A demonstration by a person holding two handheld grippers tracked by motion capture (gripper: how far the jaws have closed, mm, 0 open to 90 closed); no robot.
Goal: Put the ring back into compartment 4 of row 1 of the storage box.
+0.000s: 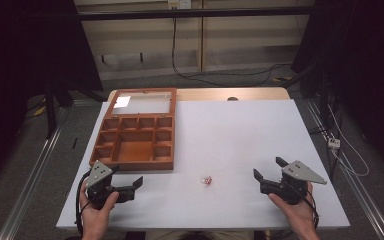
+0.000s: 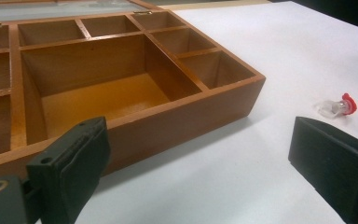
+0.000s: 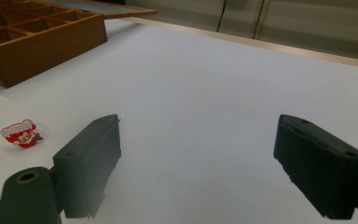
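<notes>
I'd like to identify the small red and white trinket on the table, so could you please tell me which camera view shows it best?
The right gripper view: the trinket faces that camera, showing a red and white Santa-like figure. The left gripper view shows it side-on, a clear part with a red edge. The high view shows it as a tiny speck.

Bright overhead light, dim surroundings, soft focus.

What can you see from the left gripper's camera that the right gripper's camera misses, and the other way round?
Left gripper view alone: the box's big middle compartment down to its bare floor, and the charm's clear back. Right gripper view alone: the charm's Santa face, and the wall past the table's far edge. Both: the wooden box, the charm lying loose on the white table, and a pair of open black jaws.
</notes>
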